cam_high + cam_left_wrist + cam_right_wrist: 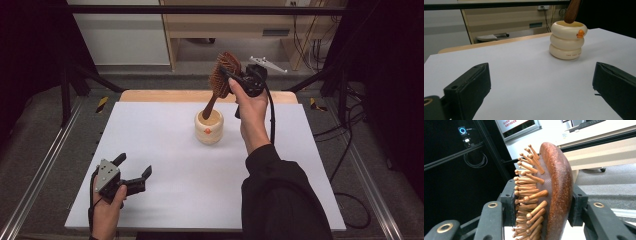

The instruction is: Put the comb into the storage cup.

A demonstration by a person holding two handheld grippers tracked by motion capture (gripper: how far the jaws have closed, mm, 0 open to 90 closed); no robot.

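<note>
Hairbrush (549, 195) head between jaws, handle tip hidden inside cup (209, 127).

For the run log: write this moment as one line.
right tool: shut on hairbrush, handle tip in cream holder | left tool: open, low over white table, holding nothing

Small unreadable print on cream cup (566, 42)

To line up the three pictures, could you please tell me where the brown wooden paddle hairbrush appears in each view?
High view: wooden paddle hairbrush top centre, handle dipping into the cream ringed ceramic cup, head clamped by the right gripper.
Left gripper view: handle tip at top right, entering the cup.
Right gripper view: bristled head centre.
Shared landmark: the cup.
</note>
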